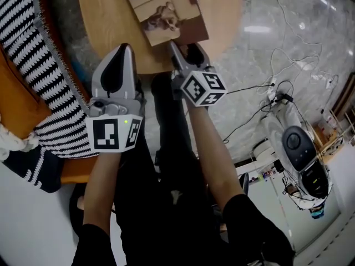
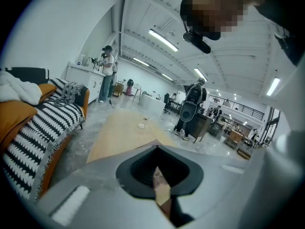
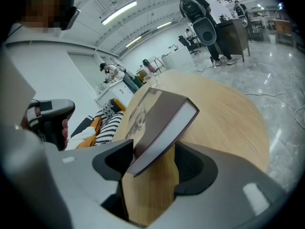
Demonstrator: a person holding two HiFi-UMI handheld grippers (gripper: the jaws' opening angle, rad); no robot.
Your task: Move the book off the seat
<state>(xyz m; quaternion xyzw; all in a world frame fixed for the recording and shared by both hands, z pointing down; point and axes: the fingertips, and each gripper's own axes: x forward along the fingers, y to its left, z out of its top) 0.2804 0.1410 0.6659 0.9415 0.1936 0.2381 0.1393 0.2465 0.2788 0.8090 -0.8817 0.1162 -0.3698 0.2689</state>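
Here the book (image 1: 166, 7) lies flat on the round wooden worktop (image 1: 105, 15), to the right of the sofa (image 1: 16, 101) with its striped blanket (image 1: 30, 32). The right claw (image 1: 186, 49) stands spread around the book's near corner, with a clear gap on the page-edge side. The left claw (image 1: 125, 50), pressed together and empty, hangs over the worktop's near edge, beside the sofa.

- The book (image 1: 166, 10) runs off the head view's top edge, which cuts its cover print short.
- The book's near corner is hidden behind one jaw of the right gripper (image 3: 155, 149), so contact there cannot be told.
- The specks on the table (image 2: 119, 132) are too small to name.
- The picture's left edge cuts off the couch (image 1: 33, 49).
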